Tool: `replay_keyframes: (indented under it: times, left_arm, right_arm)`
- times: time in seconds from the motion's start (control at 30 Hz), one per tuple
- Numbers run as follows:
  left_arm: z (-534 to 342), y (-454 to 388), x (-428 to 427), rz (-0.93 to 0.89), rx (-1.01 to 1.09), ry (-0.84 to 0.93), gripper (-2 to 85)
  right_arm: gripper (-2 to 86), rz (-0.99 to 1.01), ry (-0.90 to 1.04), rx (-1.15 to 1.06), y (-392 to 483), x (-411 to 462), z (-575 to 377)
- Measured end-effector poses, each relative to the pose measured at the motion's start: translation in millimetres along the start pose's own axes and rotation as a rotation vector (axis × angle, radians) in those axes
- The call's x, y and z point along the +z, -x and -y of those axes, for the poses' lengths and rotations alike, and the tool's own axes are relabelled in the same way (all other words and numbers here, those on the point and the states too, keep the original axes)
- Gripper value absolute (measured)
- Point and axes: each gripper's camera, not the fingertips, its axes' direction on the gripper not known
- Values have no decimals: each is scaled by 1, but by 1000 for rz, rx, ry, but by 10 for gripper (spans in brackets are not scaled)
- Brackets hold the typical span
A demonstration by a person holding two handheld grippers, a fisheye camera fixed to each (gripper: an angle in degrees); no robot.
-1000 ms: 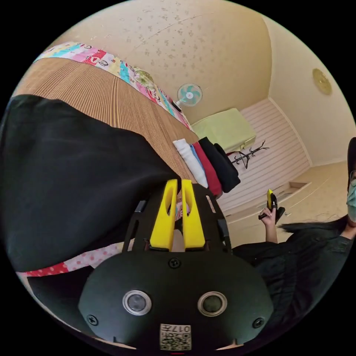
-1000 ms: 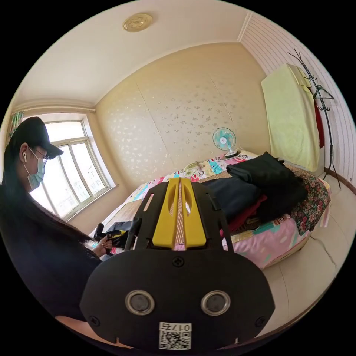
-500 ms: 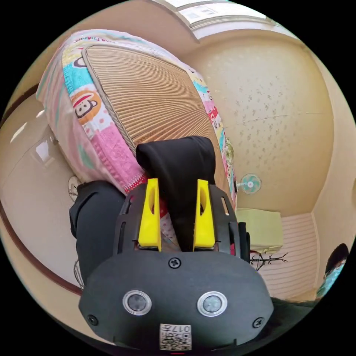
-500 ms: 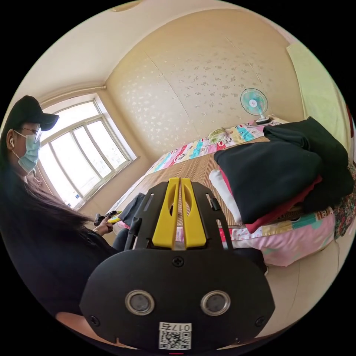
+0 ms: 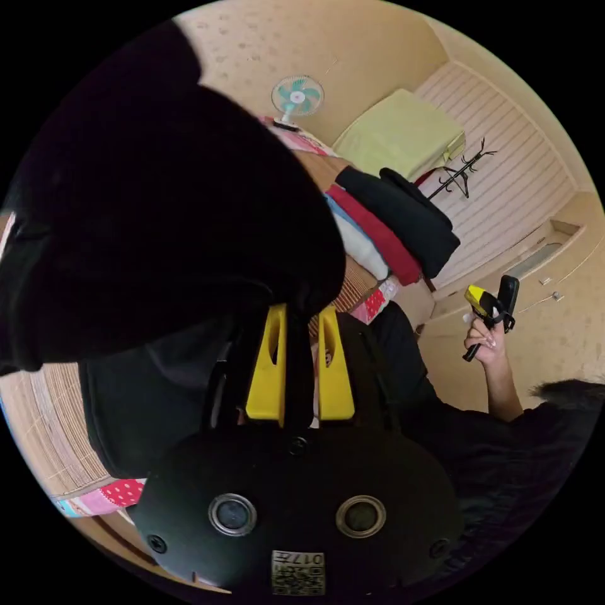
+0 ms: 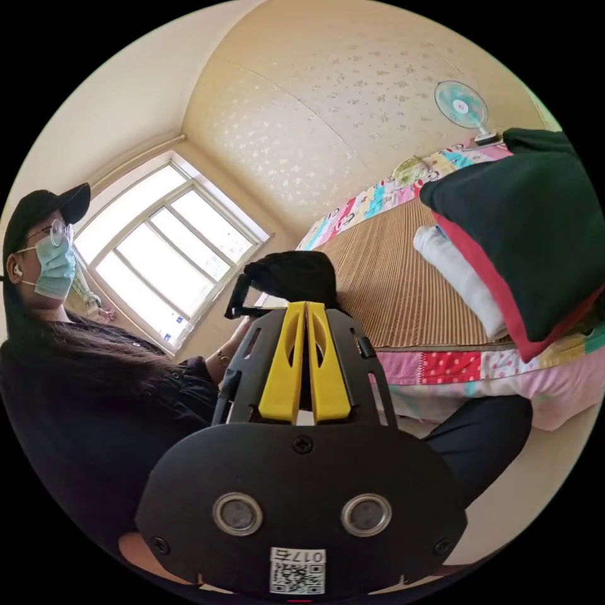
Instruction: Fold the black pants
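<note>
change: left gripper (image 5: 300,315) jaws were spread around the black pants (image 5: 157,208) half a second ago, now pinched on a fold; cloth lifted, bunched over the jaws.
meaning: looks like pickup done; spreading flat comes next.
pants: hanging from left gripper above the near bed edge.
right gripper (image 6: 305,312): jaws pressed together, empty, held off the bed.
surface: striped bamboo mat (image 6: 391,277) on a patchwork sheet (image 6: 441,368).
stack: folded clothes (image 6: 523,239) on the mat's far side.
room: window (image 6: 170,246) left, fan (image 6: 461,106) by far wall.
</note>
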Motion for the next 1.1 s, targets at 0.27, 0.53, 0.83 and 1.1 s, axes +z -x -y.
replay_keyframes:
  times: [0.27,0.53,0.83,1.1]
  left_arm:
    - [-95,4,64,-227,-188,4,53]
    - [-104,1,-10,-125,-199,-167,87]
    - [-52,22,-47,-12,-152,-213,146]
    - [-26,113,-22,-481,-401,-293,171]
  right_arm:
    - [138,-124,257,64,-28,63,13]
    - [165,-299,288,-26,-79,169,93]
    - [38,-122,233,10,-70,197,127]
    - [20,278,119,-334,41,62,118]
